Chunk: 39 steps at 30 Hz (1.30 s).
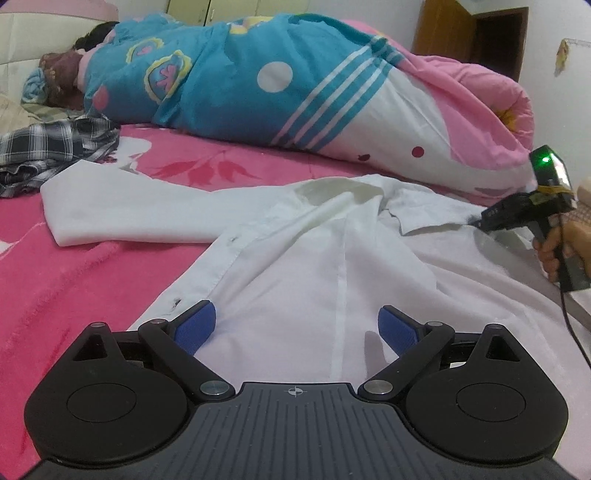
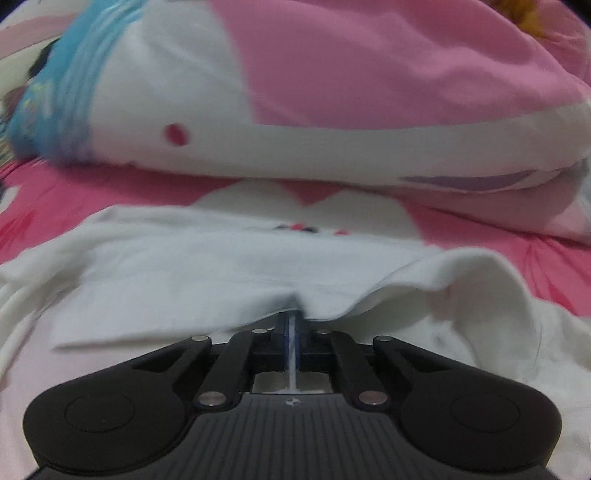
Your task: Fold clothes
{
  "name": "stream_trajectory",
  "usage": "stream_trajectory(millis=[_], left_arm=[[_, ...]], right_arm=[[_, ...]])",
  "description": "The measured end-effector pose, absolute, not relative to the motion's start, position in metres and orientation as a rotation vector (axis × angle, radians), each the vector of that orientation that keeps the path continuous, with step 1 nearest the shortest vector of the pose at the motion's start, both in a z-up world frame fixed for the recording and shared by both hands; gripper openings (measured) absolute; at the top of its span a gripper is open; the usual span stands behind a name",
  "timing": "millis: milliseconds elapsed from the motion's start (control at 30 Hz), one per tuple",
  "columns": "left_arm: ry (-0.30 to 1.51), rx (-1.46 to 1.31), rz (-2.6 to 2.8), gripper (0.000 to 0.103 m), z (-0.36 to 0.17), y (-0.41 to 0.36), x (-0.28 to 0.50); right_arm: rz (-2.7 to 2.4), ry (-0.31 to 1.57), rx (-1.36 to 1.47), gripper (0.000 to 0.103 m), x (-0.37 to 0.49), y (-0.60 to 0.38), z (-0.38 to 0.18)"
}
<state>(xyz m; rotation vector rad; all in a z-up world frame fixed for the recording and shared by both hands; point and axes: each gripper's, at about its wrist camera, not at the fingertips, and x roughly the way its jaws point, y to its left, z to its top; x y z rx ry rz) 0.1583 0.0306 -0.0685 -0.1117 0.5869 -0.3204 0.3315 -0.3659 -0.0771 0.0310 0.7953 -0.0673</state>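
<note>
1. The left gripper (image 1: 297,325) is nearest in its own view, its blue pads (image 1: 195,325) spread wide apart with nothing pinched; they hover just over the lower body of the white shirt (image 1: 314,266)
2. The white shirt lies spread on the pink bedsheet (image 1: 74,280), a centre seam running up between the open jaws toward the collar (image 1: 417,214)
3. One sleeve (image 1: 122,214) stretches out flat to the left across the sheet
4. The right gripper (image 2: 291,325) has its jaws pressed fully together on a fold of the white shirt (image 2: 221,280) near the collar; the fabric drapes over the fingertips and hides them
5. From the left view, the right gripper (image 1: 487,218) shows at the shirt's far right edge, a hand (image 1: 554,251) wrapped around its handle and a green light on top
6. A plaid garment (image 1: 55,147) lies crumpled further left, just beyond the sleeve's end
7. A rolled quilt (image 1: 295,92) in blue, white and pink runs along the back of the bed, well behind the shirt
8. A wooden door (image 1: 469,33) stands at the far wall
</note>
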Motion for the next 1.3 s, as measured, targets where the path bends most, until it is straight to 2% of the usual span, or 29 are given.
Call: stream_trajectory(millis=[200, 333, 567, 633, 733, 967, 1067, 1100, 1167, 1300], left_arm=[[0.588, -0.11, -0.32, 0.096, -0.068, 0.03, 0.16], [0.587, -0.118, -0.324, 0.096, -0.068, 0.031, 0.161], [0.584, -0.132, -0.329, 0.096, -0.068, 0.032, 0.161], [0.583, -0.136, -0.33, 0.096, -0.068, 0.032, 0.161], [0.582, -0.143, -0.334, 0.097, -0.068, 0.034, 0.161], [0.579, -0.156, -0.341, 0.097, -0.068, 0.036, 0.161], [0.578, -0.159, -0.343, 0.097, -0.068, 0.036, 0.161], [0.578, -0.16, -0.344, 0.097, -0.068, 0.036, 0.161], [0.578, -0.163, -0.345, 0.097, -0.067, 0.036, 0.161], [0.578, -0.165, -0.345, 0.097, -0.067, 0.036, 0.161]], right_arm=[[-0.169, 0.737, 0.185, 0.0, 0.345, -0.395, -0.074], [-0.071, 0.699, 0.288, 0.004, 0.321, -0.4, -0.057], [0.136, 0.895, 0.244, 0.007, 0.32, -0.366, -0.068], [0.136, 0.89, 0.16, 0.008, 0.329, -0.346, -0.071], [0.142, 0.85, 0.154, 0.008, 0.347, -0.334, -0.064], [0.22, 0.541, 0.453, 0.009, 0.39, -0.349, -0.018], [0.218, 0.554, 0.505, 0.009, 0.393, -0.353, -0.021], [0.221, 0.567, 0.512, 0.011, 0.39, -0.353, -0.024], [0.23, 0.588, 0.511, 0.024, 0.377, -0.355, -0.028], [0.248, 0.618, 0.448, 0.026, 0.338, -0.36, -0.025]])
